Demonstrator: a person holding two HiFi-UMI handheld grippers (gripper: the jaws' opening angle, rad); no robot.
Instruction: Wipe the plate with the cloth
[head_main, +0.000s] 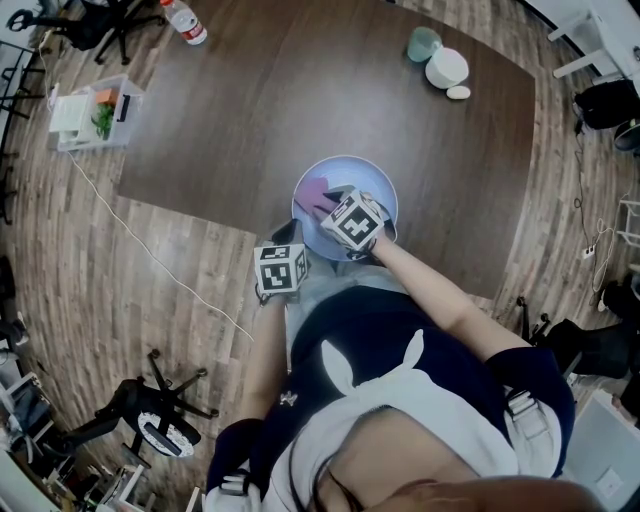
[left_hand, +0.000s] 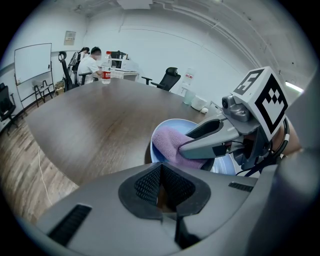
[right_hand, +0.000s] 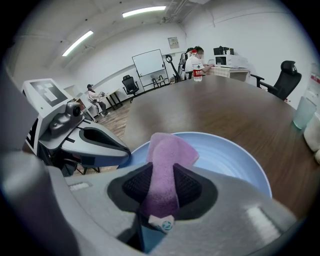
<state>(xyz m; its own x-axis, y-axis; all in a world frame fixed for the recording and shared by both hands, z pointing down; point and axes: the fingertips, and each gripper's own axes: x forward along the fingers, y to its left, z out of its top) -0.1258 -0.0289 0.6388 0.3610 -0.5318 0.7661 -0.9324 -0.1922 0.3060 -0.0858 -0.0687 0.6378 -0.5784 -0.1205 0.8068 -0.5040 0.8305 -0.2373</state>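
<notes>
Dark wood made up the big table (head_main: 300, 90), with paler planks on the floor around it. At the upper left of the head view a clear plastic bin (head_main: 92, 112) sat on those planks, and a water bottle (head_main: 185, 22) stood by the table's far corner.

Lower down, left of centre, the left gripper (left_hand: 160, 170) was at the table's near edge. In its own view the dark mesh pads were drawn together with only a sliver of brown showing low between them. Its tips reached the near-left rim of the plate (right_hand: 230, 155), though I couldn't tell whether they were actually nipping that rim.

The plate, pale blue and round, lay on the table close to the near edge, at the middle of the head view. The cloth (right_hand: 167, 155), soft and purple, was draped onto the plate's left half with its free end lying on the blue surface.

Just right of that, the right gripper (right_hand: 161, 176) came in over the plate's near rim. Its jaws were clamped on the cloth, which ran up between the pads as a folded strip with a small label at its lower end.

Toward the upper right of the head view stood a teal cup (head_main: 423, 43), a white bowl (head_main: 447, 67) and a small white object (head_main: 458, 92), well apart from the plate.
</notes>
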